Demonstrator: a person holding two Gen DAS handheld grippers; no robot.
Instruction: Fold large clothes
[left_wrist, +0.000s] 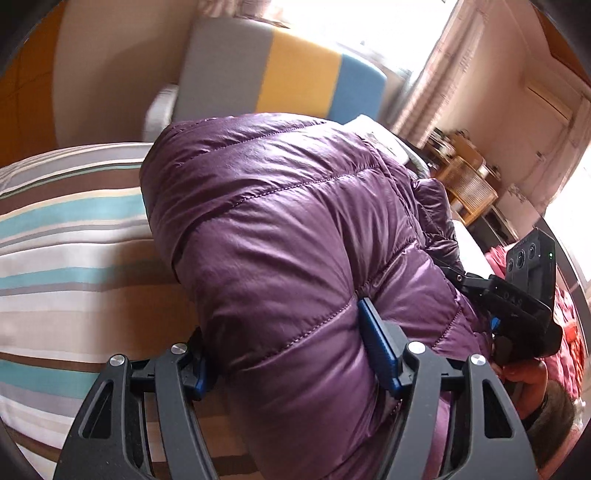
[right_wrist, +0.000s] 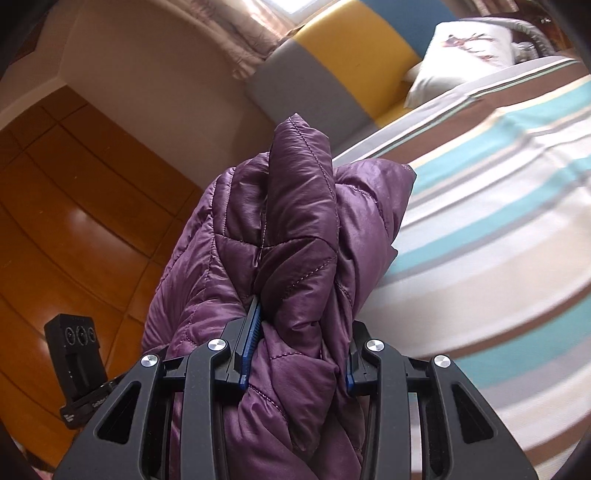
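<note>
A shiny purple quilted jacket (left_wrist: 277, 221) is bunched up and held off the striped bed (left_wrist: 74, 240). My left gripper (left_wrist: 288, 354) is shut on a thick fold of it, blue pads pressing in from both sides. In the right wrist view the jacket (right_wrist: 295, 221) stands up in a wad in front of the camera. My right gripper (right_wrist: 301, 350) is shut on that wad, above the edge of the bed (right_wrist: 498, 221). The right gripper's black body (left_wrist: 524, 295) shows at the jacket's far right side, with a person's hand (left_wrist: 524, 373) on it.
A grey, yellow and blue padded headboard (left_wrist: 280, 74) stands behind the bed, with a white pillow (right_wrist: 469, 48) by it. Wooden floor (right_wrist: 74, 184) lies beside the bed. Wicker furniture (left_wrist: 469, 181) and red cloth (left_wrist: 565, 314) are at the right.
</note>
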